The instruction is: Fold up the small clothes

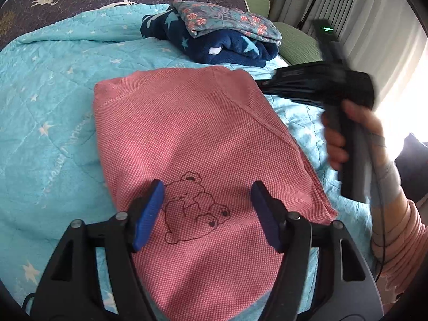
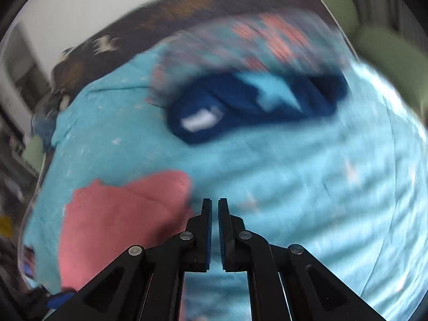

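1. A pink knit garment (image 1: pixel 192 139) with a line-drawn bear (image 1: pixel 195 208) lies flat on the light-blue star-print quilt (image 1: pixel 48 101), filling the centre of the left wrist view.
2. The left gripper (image 1: pixel 207 208) hangs over the garment's lower part, its blue-padded fingers (image 1: pixel 149 214) spread apart on either side of the bear, pinching nothing.
3. At 12 o'clock from the garment sits a folded stack: a floral cloth (image 1: pixel 227 21) on top of a navy star-print fleece (image 1: pixel 227 48).
4. At 3 o'clock, a hand (image 1: pixel 353 133) holds the right gripper (image 2: pixel 214 206), blurred, just off the garment's right edge.
5. In the right wrist view its jaws are pressed nearly together with nothing between them, over bare quilt; the pink garment lies at 9 o'clock of the tips, the navy fleece at 12 o'clock.
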A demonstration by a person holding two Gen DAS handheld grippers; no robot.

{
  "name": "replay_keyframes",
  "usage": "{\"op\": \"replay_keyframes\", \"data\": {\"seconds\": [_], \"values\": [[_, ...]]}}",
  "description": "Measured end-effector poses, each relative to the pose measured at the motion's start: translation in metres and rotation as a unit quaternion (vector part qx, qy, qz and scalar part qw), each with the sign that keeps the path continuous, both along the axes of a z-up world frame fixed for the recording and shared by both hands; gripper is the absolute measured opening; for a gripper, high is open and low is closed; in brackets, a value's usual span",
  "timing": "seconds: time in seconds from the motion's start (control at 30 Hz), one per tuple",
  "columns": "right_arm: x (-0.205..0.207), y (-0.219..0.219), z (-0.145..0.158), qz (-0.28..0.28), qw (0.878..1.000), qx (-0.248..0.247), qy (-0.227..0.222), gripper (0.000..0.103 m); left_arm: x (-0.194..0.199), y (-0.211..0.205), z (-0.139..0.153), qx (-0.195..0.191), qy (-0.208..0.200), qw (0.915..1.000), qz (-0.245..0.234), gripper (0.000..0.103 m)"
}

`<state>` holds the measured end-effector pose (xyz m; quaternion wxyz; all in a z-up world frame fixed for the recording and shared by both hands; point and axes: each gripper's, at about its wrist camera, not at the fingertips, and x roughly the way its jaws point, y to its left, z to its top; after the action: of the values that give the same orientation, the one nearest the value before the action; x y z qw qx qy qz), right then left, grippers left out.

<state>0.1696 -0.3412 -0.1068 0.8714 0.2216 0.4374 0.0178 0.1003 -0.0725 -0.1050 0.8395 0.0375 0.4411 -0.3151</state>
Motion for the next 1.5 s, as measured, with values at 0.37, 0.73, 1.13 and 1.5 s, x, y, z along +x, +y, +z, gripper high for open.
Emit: {"op": "replay_keyframes", "data": {"seconds": [0.37,0.73,1.13,1.5], "values": [[-0.075,0.054,0.019,0.168,0.985,0.051,-0.008,0.015,-0.008,0.016,0.012,-0.015,-0.019,0.9990,0.037,0.072],[-0.100,0.044,0.020,0.100,0.995,-0.010,-0.017,0.021,-0.005,0.065,-0.009,-0.015,0.030,0.9939,0.106,0.072],[-0.128,0.036,0.013,0.097,0.995,-0.027,0.013,0.063,-0.053,0.085,-0.007,-0.008,0.042,0.9972,0.062,0.072],[-0.148,0.038,-0.004,0.091,0.995,-0.005,0.028,0.065,-0.075,0.066,-0.017,0.079,0.000,0.9944,0.070,0.072]]}}
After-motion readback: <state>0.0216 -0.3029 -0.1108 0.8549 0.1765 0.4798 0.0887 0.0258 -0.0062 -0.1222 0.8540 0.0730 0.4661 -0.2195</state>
